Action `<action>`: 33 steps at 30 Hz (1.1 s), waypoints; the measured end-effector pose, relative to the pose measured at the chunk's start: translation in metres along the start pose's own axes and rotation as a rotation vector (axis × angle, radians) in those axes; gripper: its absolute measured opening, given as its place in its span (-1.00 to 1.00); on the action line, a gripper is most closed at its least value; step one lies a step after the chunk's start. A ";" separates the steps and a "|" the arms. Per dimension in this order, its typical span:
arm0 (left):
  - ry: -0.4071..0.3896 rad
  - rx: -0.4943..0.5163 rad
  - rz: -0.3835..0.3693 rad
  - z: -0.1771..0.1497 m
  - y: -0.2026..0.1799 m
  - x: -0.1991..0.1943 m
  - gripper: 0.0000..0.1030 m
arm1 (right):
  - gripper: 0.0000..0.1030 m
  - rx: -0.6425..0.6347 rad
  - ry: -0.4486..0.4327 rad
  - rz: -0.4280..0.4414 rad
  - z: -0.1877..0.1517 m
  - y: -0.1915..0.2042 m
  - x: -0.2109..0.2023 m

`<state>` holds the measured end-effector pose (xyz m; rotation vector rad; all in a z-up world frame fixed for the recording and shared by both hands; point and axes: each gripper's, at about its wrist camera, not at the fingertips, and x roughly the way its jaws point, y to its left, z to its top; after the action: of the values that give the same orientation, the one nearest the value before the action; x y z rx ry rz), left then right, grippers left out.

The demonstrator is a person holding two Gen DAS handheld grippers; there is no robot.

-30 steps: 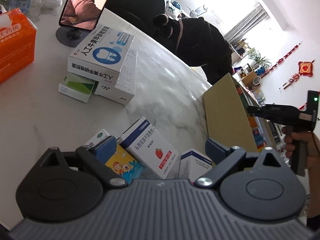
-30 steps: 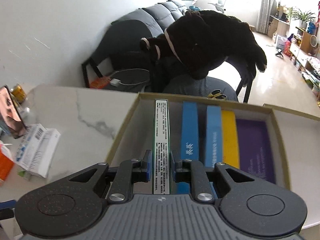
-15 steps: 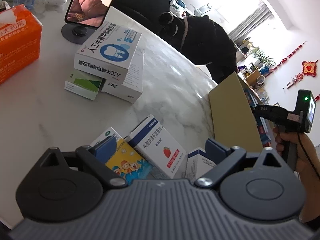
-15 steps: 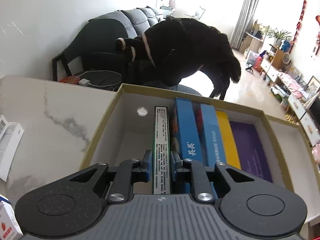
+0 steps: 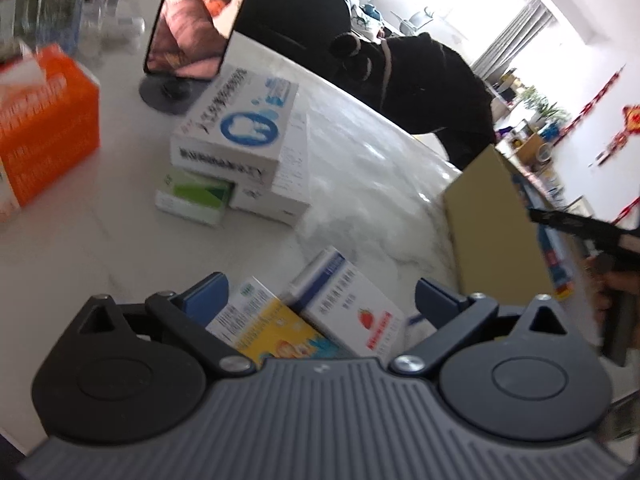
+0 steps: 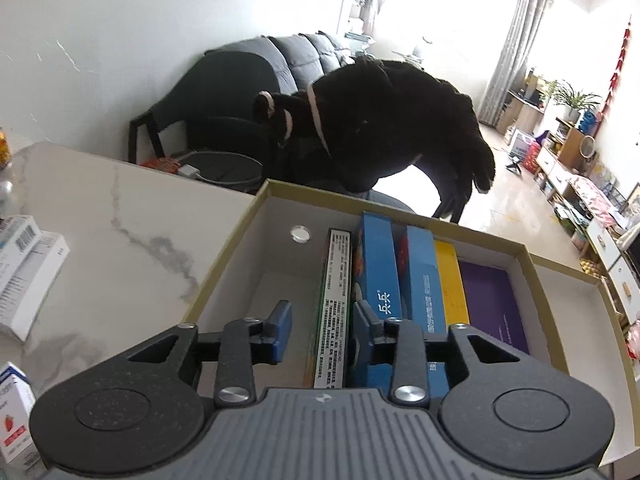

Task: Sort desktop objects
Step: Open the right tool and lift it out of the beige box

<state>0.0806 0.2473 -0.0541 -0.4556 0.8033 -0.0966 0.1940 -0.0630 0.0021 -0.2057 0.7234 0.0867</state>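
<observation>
1. White marble tabletop [image 6: 120,216] carries a gold-rimmed storage box [image 6: 236,240].
2. Your right gripper [image 6: 320,326] has just been opening; the narrow white box [image 6: 335,300] stands on edge between its jaws, with a gap at the left pad.
3. 4 more boxes fill the storage box: 2 blue, 1 yellow, 1 purple.
4. Your left gripper [image 5: 320,300] gapes wide above the strawberry box [image 5: 352,312] and yellow box [image 5: 268,328], gripping nothing.

Green-edged box [image 6: 334,300] upright on edge between parted right jaws; yellow box [image 5: 272,326] and strawberry box [image 5: 352,312] flat between wide left jaws.
</observation>
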 end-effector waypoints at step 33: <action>-0.264 0.058 0.167 0.022 0.031 0.040 1.00 | 0.66 0.023 -0.253 0.259 -0.047 -0.003 -0.114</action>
<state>0.1212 0.2730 -0.0814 -0.3365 0.5741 0.0935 0.0791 -0.0771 0.0441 -0.0762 0.4951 0.3449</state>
